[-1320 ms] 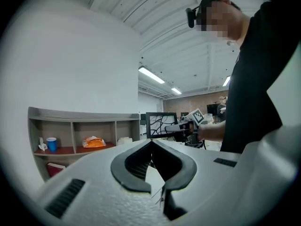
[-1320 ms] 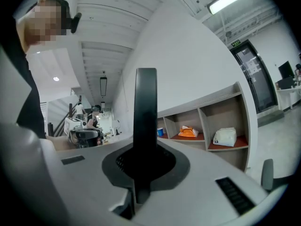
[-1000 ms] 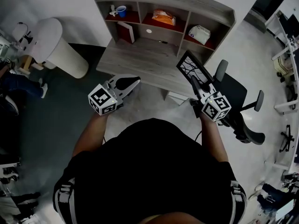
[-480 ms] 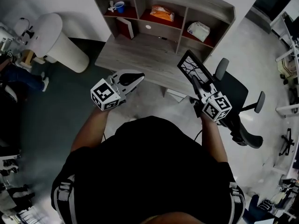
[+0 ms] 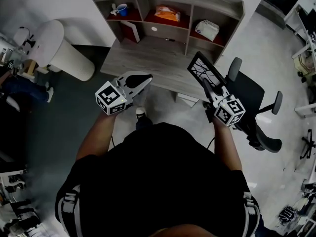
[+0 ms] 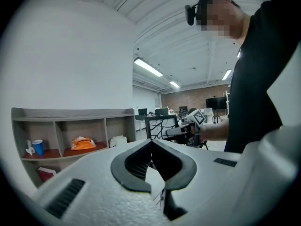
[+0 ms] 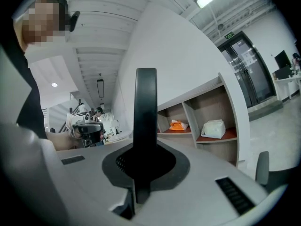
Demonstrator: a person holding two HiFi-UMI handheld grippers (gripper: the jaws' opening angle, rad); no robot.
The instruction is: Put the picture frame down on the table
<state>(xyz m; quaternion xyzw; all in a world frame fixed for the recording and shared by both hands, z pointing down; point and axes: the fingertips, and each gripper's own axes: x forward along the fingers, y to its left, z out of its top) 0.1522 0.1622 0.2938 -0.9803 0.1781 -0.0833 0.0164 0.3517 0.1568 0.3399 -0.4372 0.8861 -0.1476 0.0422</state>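
The picture frame (image 5: 205, 71), black-edged with a white branching pattern, is held in the air over the right front corner of the grey desk (image 5: 143, 58). My right gripper (image 5: 210, 87) is shut on its lower edge. In the right gripper view the picture frame (image 7: 146, 107) stands edge-on, upright between the jaws of the right gripper (image 7: 143, 147). My left gripper (image 5: 147, 77) hovers before the desk's front edge, shut with nothing in it. In the left gripper view the left gripper (image 6: 151, 141) has its tips together, and the picture frame (image 6: 162, 125) shows beyond them.
The desk carries a hutch with a blue cup (image 5: 122, 9), an orange bag (image 5: 167, 14), a white bag (image 5: 207, 29) and a red book (image 5: 131, 32). A black office chair (image 5: 247, 95) stands at the right, a white rounded unit (image 5: 61, 46) at the left.
The desk has drawn a little nearer in the head view. My left gripper has shifted slightly right and forward. A shoe now shows below it. The frame stays in the right gripper.
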